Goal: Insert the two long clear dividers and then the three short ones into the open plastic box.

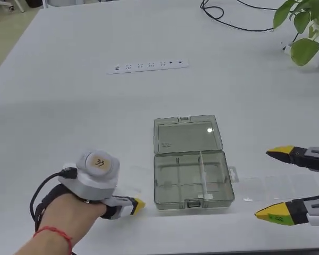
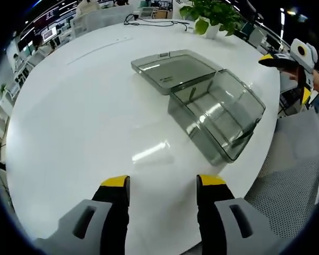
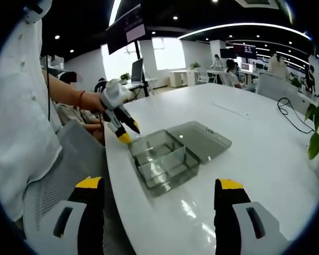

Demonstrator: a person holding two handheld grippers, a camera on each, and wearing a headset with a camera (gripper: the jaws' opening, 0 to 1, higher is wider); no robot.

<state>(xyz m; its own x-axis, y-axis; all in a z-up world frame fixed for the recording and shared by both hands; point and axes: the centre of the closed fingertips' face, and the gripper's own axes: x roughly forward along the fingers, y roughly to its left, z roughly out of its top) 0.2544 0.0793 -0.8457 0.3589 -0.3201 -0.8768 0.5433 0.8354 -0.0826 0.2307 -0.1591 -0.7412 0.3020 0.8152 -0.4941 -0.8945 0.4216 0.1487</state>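
Left tongs [image 2: 162, 183] and right tongs [image 3: 157, 186] flanking the open plastic box [image 1: 162, 183].
Both yellow-tipped pairs stand apart, empty. The smoky translucent box lies on the smooth white tabletop [image 1: 85, 111], lid [image 1: 187, 134] flat behind it; flat clear dividers [image 1: 271, 186] lie just to its right.

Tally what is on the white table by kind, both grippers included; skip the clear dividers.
Yellow-tipped grippers, left gripper and right gripper: 2
Open smoky transparent plastic box: 1
Long white power strip: 1
Black cable: 1
Green leafy plant: 1
Total: 6
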